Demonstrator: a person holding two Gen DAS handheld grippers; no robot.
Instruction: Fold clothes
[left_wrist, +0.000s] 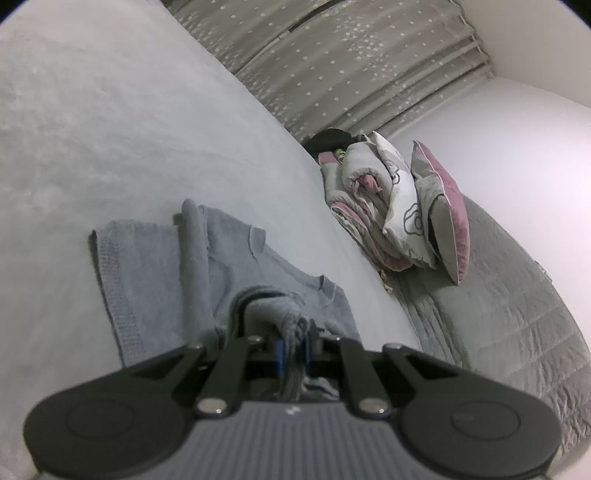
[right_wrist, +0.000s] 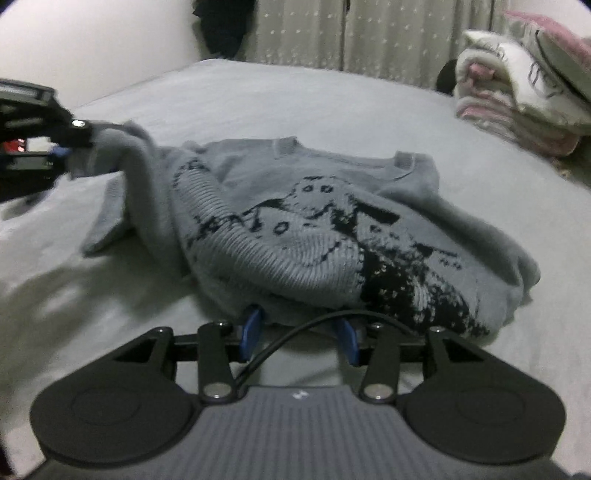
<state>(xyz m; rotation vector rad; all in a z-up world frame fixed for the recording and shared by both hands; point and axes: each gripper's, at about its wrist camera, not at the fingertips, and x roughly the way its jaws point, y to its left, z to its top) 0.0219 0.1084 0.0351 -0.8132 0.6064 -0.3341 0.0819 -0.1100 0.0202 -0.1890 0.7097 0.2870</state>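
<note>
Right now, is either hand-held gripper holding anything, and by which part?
The left hand-held gripper pinches the grey sweater by a sleeve end. The right hand-held gripper is open, holding nothing.

sweater (right_wrist: 314, 229) near hem hiding right gripper (right_wrist: 299, 325) tips, bedding pile (right_wrist: 524, 85) cut off at right edge

No readable text, label or number shows in either view. The sweater (right_wrist: 332, 236) bears only a black knitted picture.
</note>
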